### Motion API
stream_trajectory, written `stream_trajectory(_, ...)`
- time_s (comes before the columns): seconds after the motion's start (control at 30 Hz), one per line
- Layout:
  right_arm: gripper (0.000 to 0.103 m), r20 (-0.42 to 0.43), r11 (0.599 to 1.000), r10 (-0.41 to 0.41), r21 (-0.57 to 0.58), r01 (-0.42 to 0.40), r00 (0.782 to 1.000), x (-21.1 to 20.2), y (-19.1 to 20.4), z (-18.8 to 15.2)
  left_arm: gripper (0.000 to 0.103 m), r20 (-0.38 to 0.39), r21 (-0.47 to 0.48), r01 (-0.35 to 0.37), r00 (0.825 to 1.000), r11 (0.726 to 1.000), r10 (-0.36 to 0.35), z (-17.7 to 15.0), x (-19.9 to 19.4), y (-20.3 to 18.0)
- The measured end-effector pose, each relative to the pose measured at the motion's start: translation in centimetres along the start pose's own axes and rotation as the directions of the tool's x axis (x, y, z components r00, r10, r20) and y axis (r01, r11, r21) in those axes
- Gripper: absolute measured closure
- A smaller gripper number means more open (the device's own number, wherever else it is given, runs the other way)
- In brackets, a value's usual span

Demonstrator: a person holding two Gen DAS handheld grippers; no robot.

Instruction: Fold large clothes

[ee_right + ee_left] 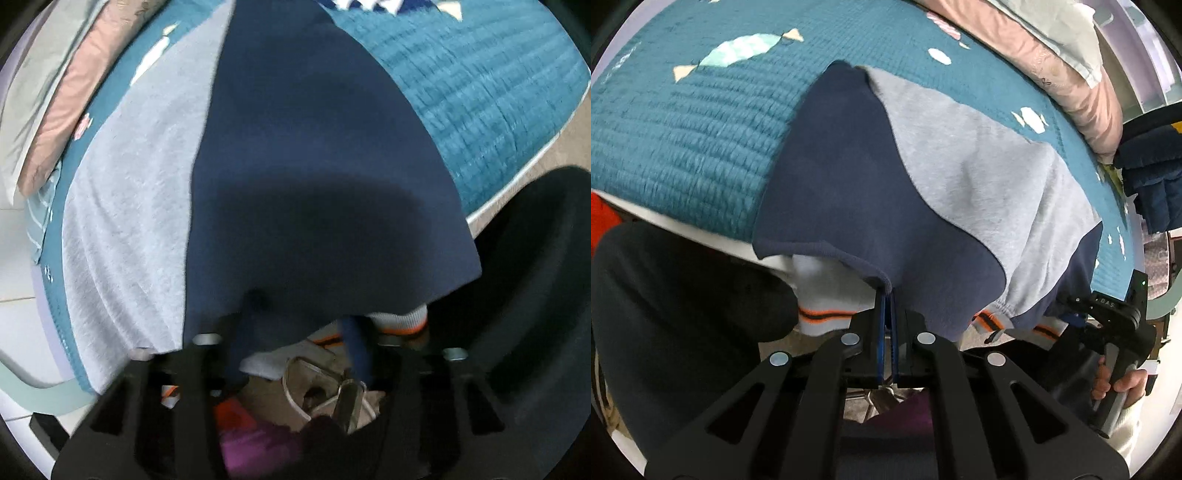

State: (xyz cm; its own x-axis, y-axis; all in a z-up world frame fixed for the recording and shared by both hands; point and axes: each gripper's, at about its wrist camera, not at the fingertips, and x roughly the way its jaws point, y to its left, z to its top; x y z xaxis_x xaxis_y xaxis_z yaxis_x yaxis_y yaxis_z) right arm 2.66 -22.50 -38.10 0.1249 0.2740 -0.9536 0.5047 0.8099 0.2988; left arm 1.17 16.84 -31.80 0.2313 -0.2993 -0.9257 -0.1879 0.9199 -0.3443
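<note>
A navy and grey sweatshirt lies on the teal bedspread, and its hem hangs over the near edge. White cuffs with orange and black stripes show under the hem. My left gripper is shut on the navy hem. My right gripper, held by a hand, sits at the hem further right. In the right wrist view the navy cloth drapes over my right gripper. Its fingers stand apart and their tips are hidden under the cloth.
Pink and pale pillows lie along the far side of the bed. Dark blue clothes are piled at the right. A large black rounded shape stands beside the bed edge. Below are a metal chair base and something purple.
</note>
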Motion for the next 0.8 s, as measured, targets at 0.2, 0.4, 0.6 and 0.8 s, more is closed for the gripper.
stream_trajectory(0.2,0.094,0.052,0.999,-0.042,-0.030,0.044,0.998,-3.6,-0.8,-1.1,0.102,0.015,0.073,-0.111,0.994,0.991,0.110,-0.5,0.4,-0.9)
stream_trajectory(0.4,0.095,-0.043,0.984,-0.176,-0.038,0.174,0.983,-0.4,-3.0,0.4,0.101,-0.021,0.056,-0.163,0.986,0.985,0.165,-0.2,2.7,0.6)
stream_trajectory(0.6,0.069,-0.030,0.976,-0.187,-0.123,0.182,0.982,-2.7,0.7,0.6,0.090,-0.054,0.102,-0.181,0.981,0.978,0.187,0.0,2.8,0.2)
stream_trajectory(0.8,0.046,0.209,0.960,-0.142,-0.208,0.186,0.968,-9.8,3.2,-0.8,0.053,0.081,0.193,-0.180,0.983,0.964,0.168,-1.3,-3.6,-1.6)
